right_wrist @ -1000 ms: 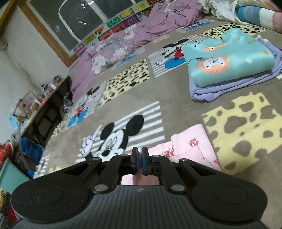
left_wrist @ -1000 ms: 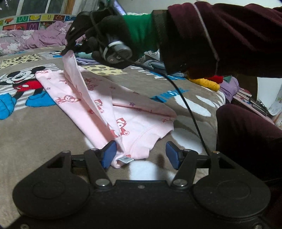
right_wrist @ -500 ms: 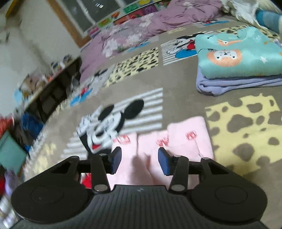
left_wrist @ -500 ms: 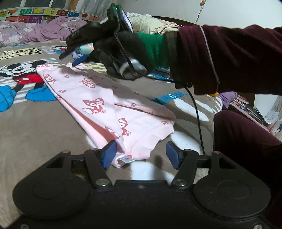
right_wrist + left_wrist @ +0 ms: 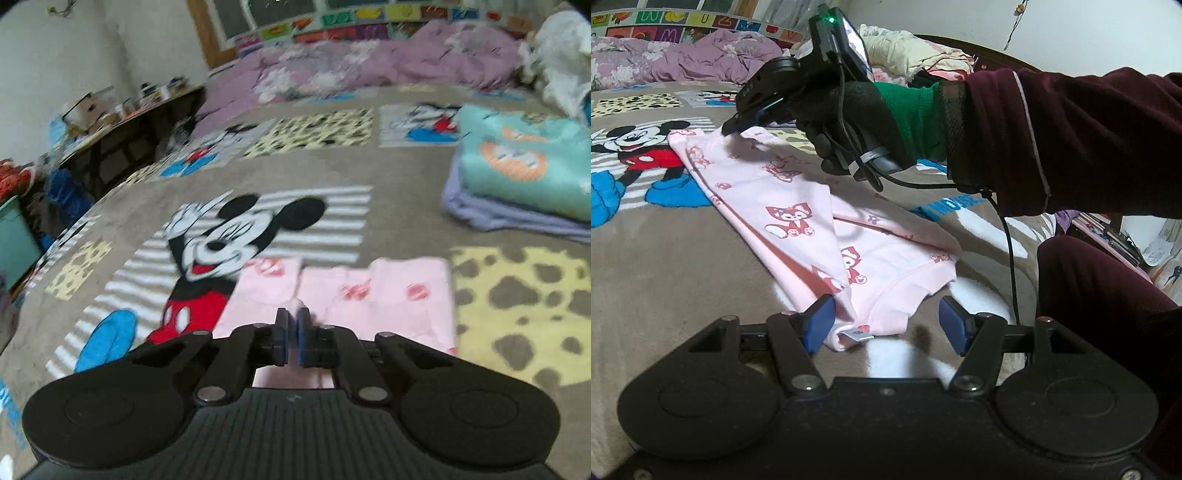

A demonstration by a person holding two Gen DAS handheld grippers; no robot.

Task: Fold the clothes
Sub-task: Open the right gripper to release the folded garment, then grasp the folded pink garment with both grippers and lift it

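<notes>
Since the earlier frame the right claw (image 5: 291, 334) has let the lifted pink edge drop flat, and its jaws, opened a moment ago, have just been closing; they now stand together, whether pinching cloth I cannot tell. The left claw (image 5: 884, 325) stands open and empty, the pink garment (image 5: 798, 206) lying just ahead of its pads on the bed blanket (image 5: 665, 258). Judged light, limp and non-fragile; best taken at a hem or corner. Count: one pink garment; beyond the right claw, one stack of two folded pieces (image 5: 517, 184).
</notes>
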